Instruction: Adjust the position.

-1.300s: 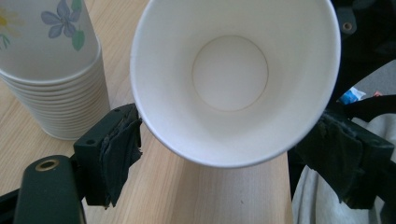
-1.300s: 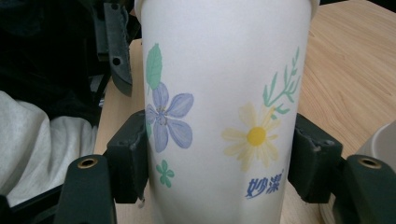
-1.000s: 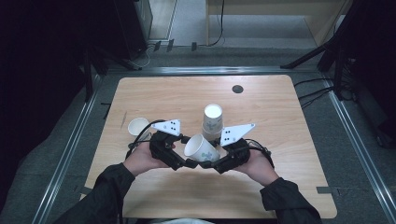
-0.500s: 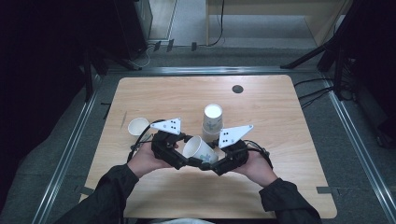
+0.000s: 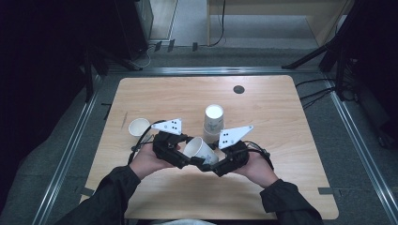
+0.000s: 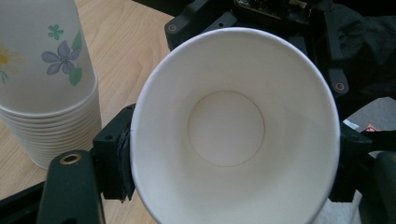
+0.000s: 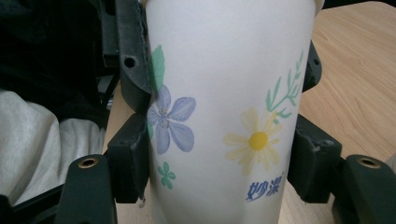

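Observation:
A white paper cup (image 5: 200,151) with a flower print lies tilted in the air between both grippers, above the front of the table. My left gripper (image 5: 180,157) is shut on it near the rim, and the left gripper view looks straight into the empty cup (image 6: 229,135). My right gripper (image 5: 218,164) is shut on the lower wall of the cup (image 7: 219,107), with its pads (image 7: 133,158) pressed against both sides. A stack of matching cups (image 5: 213,123) stands upside down just behind the grippers, and in the left gripper view this stack (image 6: 46,84) is at the left.
One single cup (image 5: 139,126) stands mouth up on the wooden table (image 5: 281,122), left of my left hand. A dark round hole (image 5: 239,89) sits near the far edge. Metal rails and a dark floor surround the table.

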Demonstrator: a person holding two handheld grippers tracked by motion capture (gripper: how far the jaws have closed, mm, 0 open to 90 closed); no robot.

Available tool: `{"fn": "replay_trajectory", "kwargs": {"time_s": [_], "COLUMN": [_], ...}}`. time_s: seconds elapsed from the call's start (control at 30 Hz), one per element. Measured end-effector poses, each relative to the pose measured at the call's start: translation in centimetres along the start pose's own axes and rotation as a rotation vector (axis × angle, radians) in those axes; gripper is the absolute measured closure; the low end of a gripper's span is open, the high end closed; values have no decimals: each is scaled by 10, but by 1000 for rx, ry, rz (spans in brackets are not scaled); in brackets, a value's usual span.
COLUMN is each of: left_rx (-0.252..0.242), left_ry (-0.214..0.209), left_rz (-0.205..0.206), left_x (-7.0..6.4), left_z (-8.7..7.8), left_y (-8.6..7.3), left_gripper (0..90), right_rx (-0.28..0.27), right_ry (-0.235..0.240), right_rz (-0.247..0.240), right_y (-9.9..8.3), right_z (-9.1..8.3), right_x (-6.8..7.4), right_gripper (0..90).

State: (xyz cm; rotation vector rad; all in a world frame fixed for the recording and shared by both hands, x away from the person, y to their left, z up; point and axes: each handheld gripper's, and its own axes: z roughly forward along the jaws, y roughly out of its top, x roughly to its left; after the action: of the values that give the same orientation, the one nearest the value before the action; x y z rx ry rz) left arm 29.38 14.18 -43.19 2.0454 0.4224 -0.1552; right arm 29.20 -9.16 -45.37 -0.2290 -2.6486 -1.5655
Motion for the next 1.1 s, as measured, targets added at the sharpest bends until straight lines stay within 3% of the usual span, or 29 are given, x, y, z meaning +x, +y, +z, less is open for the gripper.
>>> {"fn": "replay_trajectory", "kwargs": {"time_s": [0.27,0.37,0.53,0.73,0.8,0.9,1.1], "left_rx": [-3,-17,-45,-46,-42,-28,5], "left_ry": [-1,1,18,61,72,109,150], "left_rz": [-4,-14,-38,-38,-39,-39,-47], "left_x": [1,4,9,12,13,15,15], "left_z": [-2,-7,-17,-28,-31,-35,-43], "left_y": [0,0,-1,-3,-4,-6,-12], "left_gripper": [241,241,241,241,241,241,241], "right_rx": [3,21,61,103,121,150,150], "right_ry": [6,-3,-29,-70,-103,-165,-223], "right_rz": [10,28,45,45,46,87,153], "right_y": [0,-2,-7,-14,-16,-19,-23], "right_z": [0,1,3,3,2,-2,-14], "right_x": [-1,-2,-4,-2,0,-1,-5], "right_gripper": [286,229,207,205,201,201,203]}}
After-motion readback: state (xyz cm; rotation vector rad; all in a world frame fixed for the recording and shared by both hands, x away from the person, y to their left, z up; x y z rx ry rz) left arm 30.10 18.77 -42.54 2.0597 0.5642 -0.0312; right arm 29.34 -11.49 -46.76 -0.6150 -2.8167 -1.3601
